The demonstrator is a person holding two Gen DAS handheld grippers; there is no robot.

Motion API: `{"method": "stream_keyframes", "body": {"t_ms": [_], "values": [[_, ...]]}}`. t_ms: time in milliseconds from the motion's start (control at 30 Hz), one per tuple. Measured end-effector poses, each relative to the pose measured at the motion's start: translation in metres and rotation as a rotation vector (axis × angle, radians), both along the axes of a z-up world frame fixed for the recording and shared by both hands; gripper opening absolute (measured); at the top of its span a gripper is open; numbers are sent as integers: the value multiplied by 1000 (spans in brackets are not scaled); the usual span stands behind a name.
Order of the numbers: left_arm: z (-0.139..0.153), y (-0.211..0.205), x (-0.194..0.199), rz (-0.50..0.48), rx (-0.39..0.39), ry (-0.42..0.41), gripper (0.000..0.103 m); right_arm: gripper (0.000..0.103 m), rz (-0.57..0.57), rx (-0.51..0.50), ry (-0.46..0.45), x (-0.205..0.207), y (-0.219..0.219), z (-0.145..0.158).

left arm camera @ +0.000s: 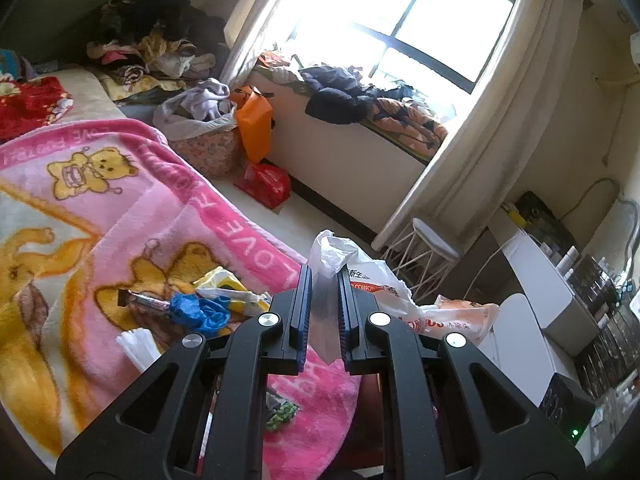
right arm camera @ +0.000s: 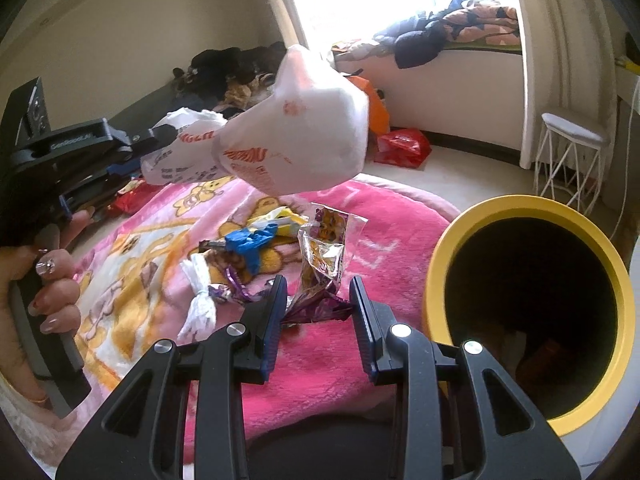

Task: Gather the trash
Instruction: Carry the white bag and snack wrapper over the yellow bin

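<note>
My left gripper (left arm camera: 324, 276) is shut on a white plastic bag with orange print (left arm camera: 376, 284) and holds it in the air over the pink bear blanket (left arm camera: 168, 216). The bag (right arm camera: 304, 136) hangs high in the right wrist view, with the left gripper (right arm camera: 160, 136) at its left end. My right gripper (right arm camera: 318, 284) is open, with a crumpled purple and silver snack wrapper (right arm camera: 324, 264) between its fingers. A blue glove (right arm camera: 250, 242), a yellow packet (right arm camera: 280, 218), a knotted white wrapper (right arm camera: 200, 300) and a small brush (left arm camera: 140, 300) lie on the blanket.
A yellow-rimmed bin (right arm camera: 532, 312) lies open-mouthed at the right of the blanket. A white stool (right arm camera: 568, 156), a red bag (right arm camera: 404, 146) and an orange bag (left arm camera: 254, 124) stand on the floor. Clothes cover the window ledge (left arm camera: 360, 140).
</note>
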State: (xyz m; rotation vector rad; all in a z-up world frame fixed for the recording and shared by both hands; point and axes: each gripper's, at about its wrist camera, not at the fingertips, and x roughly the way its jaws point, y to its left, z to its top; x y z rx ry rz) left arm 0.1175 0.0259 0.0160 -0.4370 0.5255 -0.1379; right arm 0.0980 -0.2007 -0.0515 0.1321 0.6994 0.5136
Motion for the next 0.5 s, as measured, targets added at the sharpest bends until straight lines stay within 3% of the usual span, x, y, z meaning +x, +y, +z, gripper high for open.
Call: {"method": "stream_keyframes", "body": {"t_ms": [500], "values": [[-5,-25,5,-40,15,16,8,31,-148,21,25,10,-45,-7]]}}
